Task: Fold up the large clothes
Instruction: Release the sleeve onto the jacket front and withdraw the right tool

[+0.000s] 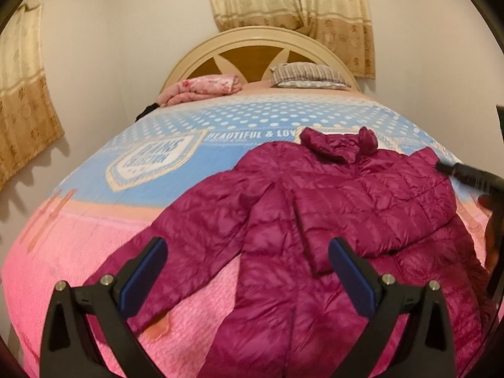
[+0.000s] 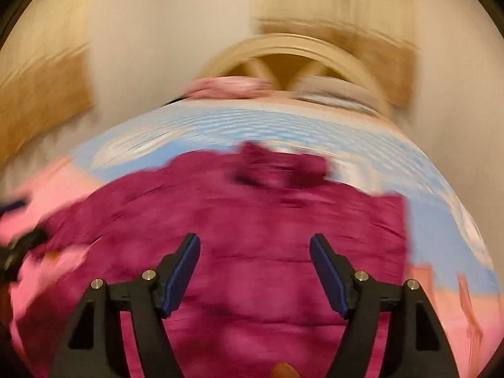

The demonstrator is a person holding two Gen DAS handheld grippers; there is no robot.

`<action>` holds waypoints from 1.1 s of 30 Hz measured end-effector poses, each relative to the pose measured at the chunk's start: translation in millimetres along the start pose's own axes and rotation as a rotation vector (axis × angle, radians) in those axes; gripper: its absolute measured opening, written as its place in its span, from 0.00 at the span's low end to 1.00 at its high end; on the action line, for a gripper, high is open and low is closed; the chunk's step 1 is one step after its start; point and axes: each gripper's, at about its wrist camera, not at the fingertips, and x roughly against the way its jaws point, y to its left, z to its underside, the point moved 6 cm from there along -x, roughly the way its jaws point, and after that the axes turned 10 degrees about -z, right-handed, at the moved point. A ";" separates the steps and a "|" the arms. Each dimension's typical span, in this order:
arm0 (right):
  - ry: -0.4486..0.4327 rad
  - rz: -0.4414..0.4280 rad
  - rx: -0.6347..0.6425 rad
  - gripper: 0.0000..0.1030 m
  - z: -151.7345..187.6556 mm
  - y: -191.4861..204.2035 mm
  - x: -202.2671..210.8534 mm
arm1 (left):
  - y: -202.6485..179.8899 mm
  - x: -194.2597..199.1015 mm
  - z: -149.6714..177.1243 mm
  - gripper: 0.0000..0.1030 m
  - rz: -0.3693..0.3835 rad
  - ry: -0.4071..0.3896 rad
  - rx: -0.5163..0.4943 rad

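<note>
Lying spread on the bed [image 1: 78,252], the magenta puffer jacket [image 1: 315,220] sits toward the near right, collar at the far end, right sleeve [image 1: 362,217] already folded across the chest, left sleeve [image 1: 176,239] still splayed out to the left. Left tongs [image 1: 247,271] hang open above the hem area, gripping nothing. Right tongs [image 2: 254,267] also open and empty over the jacket's body; that view is smeared, so contact with the fabric probably isn't happening, though hard to confirm. Risks: slick padded fabric could spring the folded sleeve back open; a shallow pinch on the left sleeve may slip; dragging could bunch the blanket beneath.
</note>
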 end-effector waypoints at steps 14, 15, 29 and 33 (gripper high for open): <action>0.064 -0.091 -0.305 0.70 -15.6 -100.8 -86.8 | -69.9 -86.3 -22.5 1.00 -0.045 0.068 -0.071; 0.098 -0.076 -0.326 0.70 -8.0 -107.1 -98.2 | -73.3 -96.0 -16.1 1.00 -0.067 0.088 -0.094; 0.148 0.070 -0.385 0.71 22.6 -86.1 -67.2 | -75.5 -113.0 14.0 1.00 -0.046 0.150 -0.103; 0.149 0.058 -0.327 0.72 33.4 -48.9 -59.1 | -80.2 -117.1 16.1 1.00 -0.041 0.161 -0.112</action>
